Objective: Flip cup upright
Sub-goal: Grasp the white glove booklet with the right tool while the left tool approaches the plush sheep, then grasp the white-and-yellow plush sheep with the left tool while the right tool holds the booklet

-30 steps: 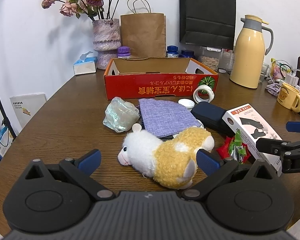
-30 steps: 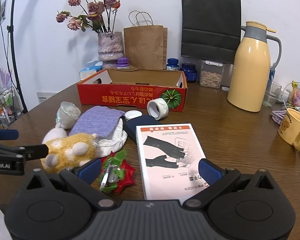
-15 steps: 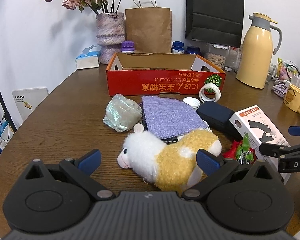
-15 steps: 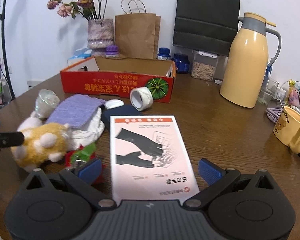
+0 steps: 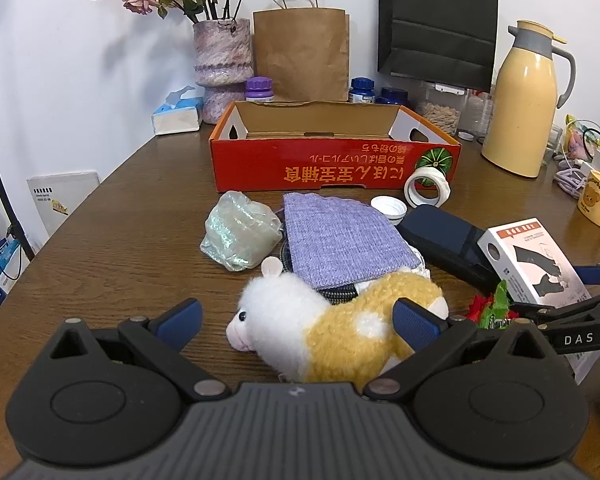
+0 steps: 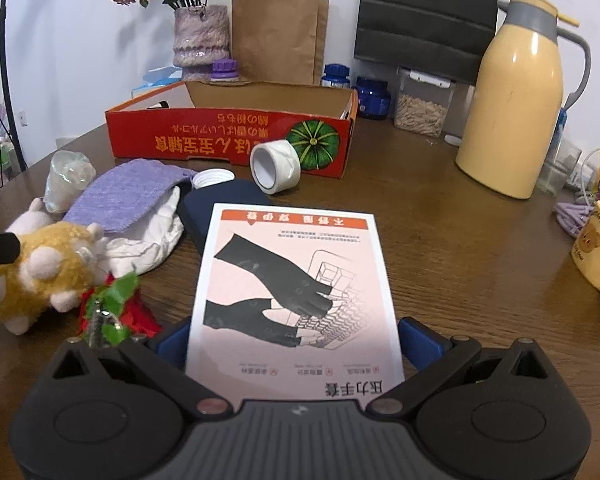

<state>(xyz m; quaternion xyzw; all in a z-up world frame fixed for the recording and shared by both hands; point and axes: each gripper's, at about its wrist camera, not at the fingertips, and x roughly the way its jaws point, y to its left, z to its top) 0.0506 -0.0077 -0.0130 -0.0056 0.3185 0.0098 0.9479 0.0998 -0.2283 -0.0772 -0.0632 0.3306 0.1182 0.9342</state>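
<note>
Target is the translucent crinkled cup (image 5: 240, 236); it sits on the table (image 5: 112, 248) just left of the purple cloth (image 5: 340, 236), in front of the red box (image 5: 332, 168); narrower end reads as up, so probably mouth-down, but the plastic is too crumpled to settle its axis; the yellow mug (image 5: 598, 204) at far right is already upright, so not the job; left gripper (image 5: 296, 320) is the nearer one: cup lies ahead and slightly left of its centreline, beyond the head of the plush toy (image 5: 332, 332), which lies between its wide-spread jaws; nothing held; right gripper (image 6: 296, 344) also stands wide, straddling the glove box (image 6: 296, 280), contact unclear; from there the cup is far left past the cloth; my call: left takes the grasp, clearing the toy first.
</note>
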